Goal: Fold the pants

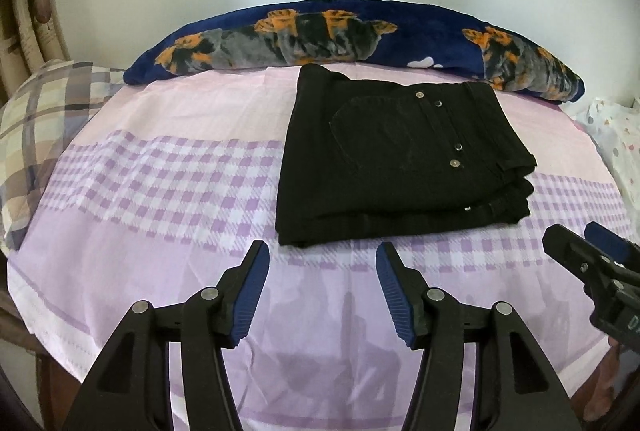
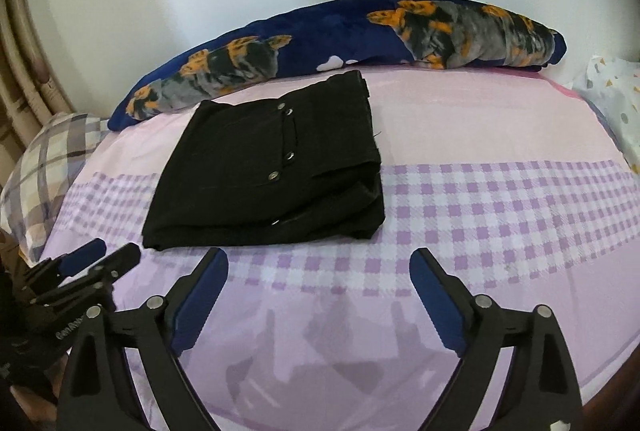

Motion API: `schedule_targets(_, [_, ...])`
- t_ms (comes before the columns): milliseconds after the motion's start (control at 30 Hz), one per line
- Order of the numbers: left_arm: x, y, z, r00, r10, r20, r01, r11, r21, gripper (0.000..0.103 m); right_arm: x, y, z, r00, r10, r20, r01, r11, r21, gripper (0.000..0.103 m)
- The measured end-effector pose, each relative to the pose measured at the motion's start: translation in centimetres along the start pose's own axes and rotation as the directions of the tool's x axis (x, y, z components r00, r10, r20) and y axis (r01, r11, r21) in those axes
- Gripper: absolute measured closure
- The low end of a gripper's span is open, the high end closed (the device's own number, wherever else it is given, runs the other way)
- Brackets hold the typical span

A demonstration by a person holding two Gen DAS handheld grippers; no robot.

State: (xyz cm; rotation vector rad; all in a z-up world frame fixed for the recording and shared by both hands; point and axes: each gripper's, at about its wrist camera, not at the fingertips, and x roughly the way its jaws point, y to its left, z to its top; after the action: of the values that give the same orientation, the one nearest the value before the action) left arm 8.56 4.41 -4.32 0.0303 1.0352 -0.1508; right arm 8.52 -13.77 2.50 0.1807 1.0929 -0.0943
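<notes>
On the bed (image 1: 160,271), the black pants (image 1: 396,159) lie folded in a flat stack near the blue blanket (image 1: 248,35). My left gripper (image 1: 322,271) and right gripper (image 2: 318,279) are both wide open, holding nothing, just before the pants.

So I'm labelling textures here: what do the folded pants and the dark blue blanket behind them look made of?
The pants look like black denim or heavy cotton twill: matte, stiff stacked folds, metal rivets and a stitched pocket. The blanket looks like plush fleece, likely synthetic: fuzzy, softly blurred orange-and-grey print, slight sheen.
</notes>
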Motion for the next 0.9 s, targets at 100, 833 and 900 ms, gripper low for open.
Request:
schedule_targets(100, [-0.5, -0.2, -0.4, 1.0, 0.001, 0.005, -0.001, 1.0, -0.007, 0.046, -0.3, 0.5, -0.4, 1.0, -0.004, 0.012, 0.004, 1.0, -0.017, 0.009])
schedule_targets(833, [-1.7, -1.2, -1.4, 0.999, 0.025, 0.028, -0.026, 1.0, 0.016, 0.046, -0.2, 0.8, -0.7, 0.999, -0.023, 0.029, 0.024, 0.999, -0.043, 0.007])
schedule_targets(900, [-1.7, -1.1, -1.4, 0.999, 0.025, 0.029, -0.026, 1.0, 0.016, 0.046, -0.2, 0.8, -0.8, 0.999, -0.023, 0.03, 0.024, 0.999, -0.042, 0.007])
